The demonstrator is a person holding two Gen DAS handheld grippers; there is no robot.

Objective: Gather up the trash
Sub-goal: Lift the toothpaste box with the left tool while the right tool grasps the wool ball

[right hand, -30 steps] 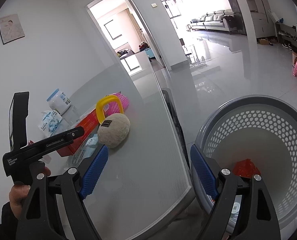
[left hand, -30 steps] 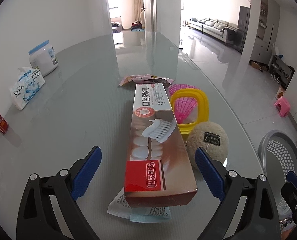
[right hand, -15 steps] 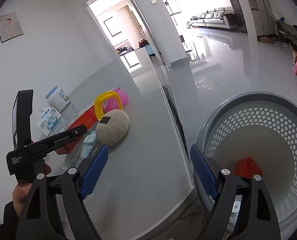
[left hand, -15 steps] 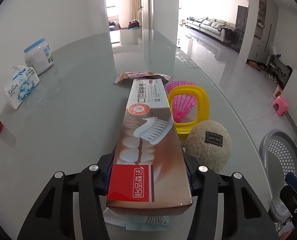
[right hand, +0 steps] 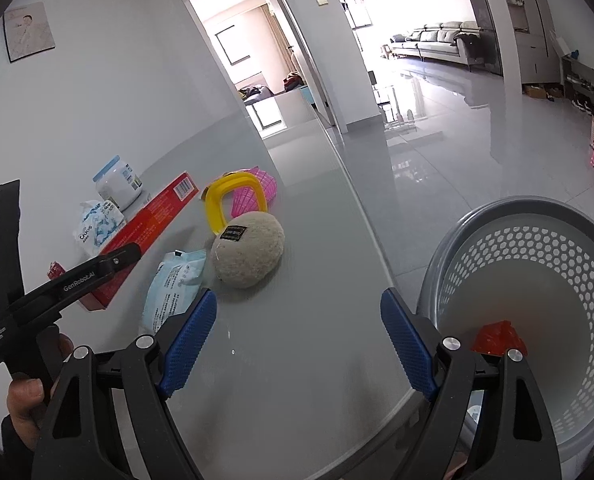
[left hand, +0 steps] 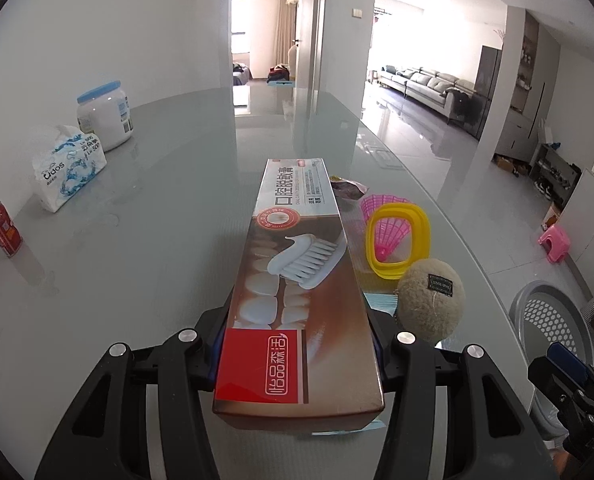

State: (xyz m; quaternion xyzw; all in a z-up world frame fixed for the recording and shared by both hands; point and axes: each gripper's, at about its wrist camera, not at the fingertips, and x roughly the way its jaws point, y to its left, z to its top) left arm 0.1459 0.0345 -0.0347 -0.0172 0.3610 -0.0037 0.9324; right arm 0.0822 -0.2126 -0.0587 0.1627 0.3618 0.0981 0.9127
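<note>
Toothpaste box sat clamped between the left gripper fingers at its near end, lifted off the glass bench. Right gripper fingers stood wide apart and empty. Gripped so far back, the long box could droop, so a slow, level carry to the grey perforated basket beside the bench seemed wise.

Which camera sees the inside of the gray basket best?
The right wrist view: the basket opens toward it, showing a red scrap on the bottom. The left wrist view catches only part of the basket at its edge.
</note>
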